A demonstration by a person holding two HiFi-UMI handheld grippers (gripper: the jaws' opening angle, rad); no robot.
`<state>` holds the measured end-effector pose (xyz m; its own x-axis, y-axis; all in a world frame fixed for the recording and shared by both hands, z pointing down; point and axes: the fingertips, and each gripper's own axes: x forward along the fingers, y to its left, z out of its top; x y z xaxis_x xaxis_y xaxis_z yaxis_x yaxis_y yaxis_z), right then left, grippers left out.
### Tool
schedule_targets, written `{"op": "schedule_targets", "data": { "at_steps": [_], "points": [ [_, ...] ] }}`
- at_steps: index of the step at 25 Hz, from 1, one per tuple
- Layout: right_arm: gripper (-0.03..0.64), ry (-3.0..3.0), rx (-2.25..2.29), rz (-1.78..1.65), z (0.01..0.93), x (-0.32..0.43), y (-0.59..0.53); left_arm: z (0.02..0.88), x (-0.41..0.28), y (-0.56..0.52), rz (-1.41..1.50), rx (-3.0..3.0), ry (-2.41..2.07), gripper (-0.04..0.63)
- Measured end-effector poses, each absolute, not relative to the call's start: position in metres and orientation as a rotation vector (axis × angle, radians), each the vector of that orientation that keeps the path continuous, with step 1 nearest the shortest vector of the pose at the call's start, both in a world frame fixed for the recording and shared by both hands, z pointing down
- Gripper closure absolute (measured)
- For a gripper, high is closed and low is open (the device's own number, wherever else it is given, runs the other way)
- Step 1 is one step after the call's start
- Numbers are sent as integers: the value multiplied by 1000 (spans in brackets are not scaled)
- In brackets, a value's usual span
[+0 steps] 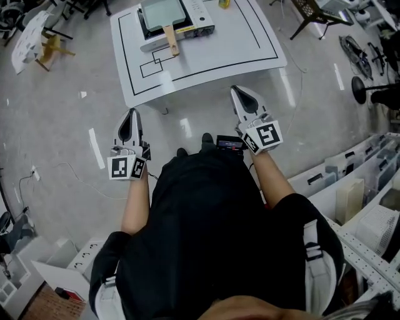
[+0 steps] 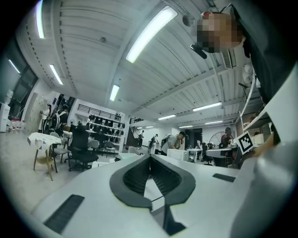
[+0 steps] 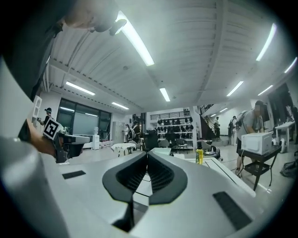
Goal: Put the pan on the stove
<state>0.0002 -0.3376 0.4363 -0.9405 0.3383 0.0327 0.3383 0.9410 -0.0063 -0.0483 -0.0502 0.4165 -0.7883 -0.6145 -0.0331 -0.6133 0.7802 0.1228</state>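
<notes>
A square grey pan [image 1: 164, 14] with a wooden handle [image 1: 170, 39] rests on a white portable stove [image 1: 201, 24] at the far side of the white table [image 1: 250, 44]. My left gripper [image 1: 132, 113] is shut and empty, held over the floor short of the table's near edge. My right gripper [image 1: 236, 91] is shut and empty too, its tips at the table's near edge. In the left gripper view the jaws [image 2: 150, 158] meet with nothing between them. The right gripper view shows the same closed jaws [image 3: 147, 155] above the tabletop.
Black lines are marked on the tabletop [image 1: 156, 62]. A yellow bottle [image 3: 199, 156] stands at the table's far side. White shelving with boxes [image 1: 362, 200] stands at my right. A stool [image 1: 50, 50] and chairs are on the floor at the far left.
</notes>
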Motion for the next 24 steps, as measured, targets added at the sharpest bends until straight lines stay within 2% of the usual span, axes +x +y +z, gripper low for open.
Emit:
{"op": "schedule_targets", "data": {
  "at_steps": [10, 15, 24],
  "points": [
    [595, -3043, -583, 9, 443, -5, -271, 419, -46, 6, -311, 1007, -2945, 578],
    [595, -3030, -593, 111, 449, -8, -258, 423, -48, 7, -346, 1033, -2931, 578],
    [595, -3001, -606, 66, 433, -5, -280, 414, -49, -20, -433, 1068, -2892, 578]
  ]
}}
